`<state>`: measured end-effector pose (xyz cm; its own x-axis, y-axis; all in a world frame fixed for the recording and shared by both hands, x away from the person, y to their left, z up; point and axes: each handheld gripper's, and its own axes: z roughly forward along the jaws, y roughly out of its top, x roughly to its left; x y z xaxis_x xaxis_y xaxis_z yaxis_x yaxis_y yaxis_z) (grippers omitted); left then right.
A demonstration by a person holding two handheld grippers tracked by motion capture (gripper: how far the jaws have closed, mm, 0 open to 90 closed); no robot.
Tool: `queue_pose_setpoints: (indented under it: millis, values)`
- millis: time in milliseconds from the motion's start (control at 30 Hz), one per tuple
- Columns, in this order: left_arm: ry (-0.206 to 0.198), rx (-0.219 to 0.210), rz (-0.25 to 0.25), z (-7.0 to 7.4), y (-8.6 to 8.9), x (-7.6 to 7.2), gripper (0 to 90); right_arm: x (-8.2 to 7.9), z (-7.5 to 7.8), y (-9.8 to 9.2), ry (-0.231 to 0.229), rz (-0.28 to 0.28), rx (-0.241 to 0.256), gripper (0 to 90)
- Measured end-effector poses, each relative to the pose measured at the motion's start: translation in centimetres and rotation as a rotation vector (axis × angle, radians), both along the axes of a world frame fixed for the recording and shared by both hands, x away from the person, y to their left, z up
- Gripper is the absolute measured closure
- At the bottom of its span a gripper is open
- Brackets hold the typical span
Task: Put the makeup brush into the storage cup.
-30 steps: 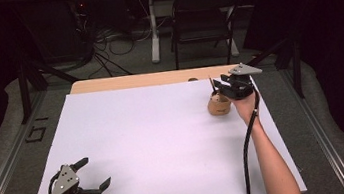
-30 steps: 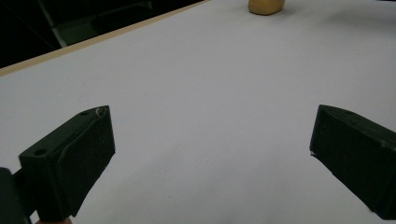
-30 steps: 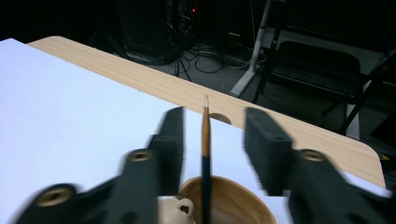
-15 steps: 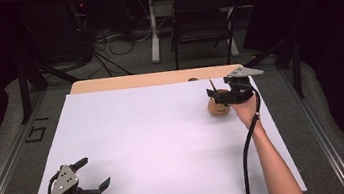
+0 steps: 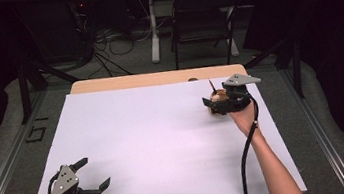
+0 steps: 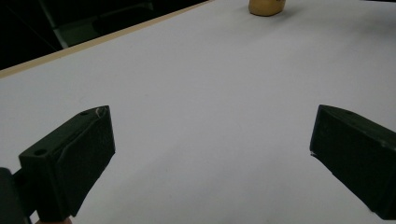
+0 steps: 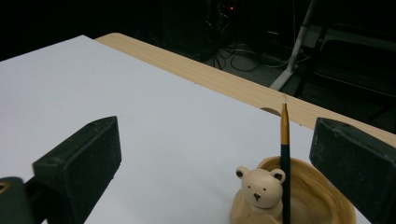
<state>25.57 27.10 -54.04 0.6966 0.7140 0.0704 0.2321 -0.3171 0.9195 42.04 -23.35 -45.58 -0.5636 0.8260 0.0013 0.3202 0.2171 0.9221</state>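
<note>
Your right gripper (image 5: 217,102) has slid a bit toward 9 o'clock and now sits over the bear cup (image 7: 275,196). Its jaws are wide open and hold nothing. A pencil (image 7: 285,158) stands in the cup, at 2 o'clock on the table (image 5: 156,144). Your left gripper (image 5: 94,175) rests at 7 o'clock, wide open and empty.

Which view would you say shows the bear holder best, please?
The right gripper view: the bear holder sits close between the open jaws, bear face and upright brush clear. The high view shows it small, partly behind the right gripper. The left gripper view catches its base at the top edge.
</note>
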Motion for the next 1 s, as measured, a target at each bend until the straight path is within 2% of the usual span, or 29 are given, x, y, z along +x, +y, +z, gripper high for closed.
queue_pose_setpoints:
  millis: [333, 633, 700, 800, 1000]
  values:
    - [0.0, 0.002, 0.002, 0.0, 0.0, 0.0, 0.0, -2.4, 0.0, 1.0, -0.042, 0.036, 0.011, 0.0]
    - [-0.001, -0.002, 0.002, 0.0, 0.0, -0.1, 0.0, -4.3, -0.4, 2.0, -0.073, 0.064, 0.0, 0.0]
    - [-0.001, -0.002, 0.002, 0.0, 0.0, -0.1, 0.0, -4.8, -0.5, 2.2, -0.085, 0.068, 0.001, 0.0]
    - [-0.001, -0.005, 0.003, 0.0, 0.0, -0.1, 0.0, -6.0, -0.6, 2.5, -0.146, 0.068, 0.0, 0.2]
    - [-0.002, -0.005, 0.005, 0.0, 0.0, -0.1, 0.0, -8.0, -0.9, 3.2, -0.179, 0.104, 0.01, 0.0]
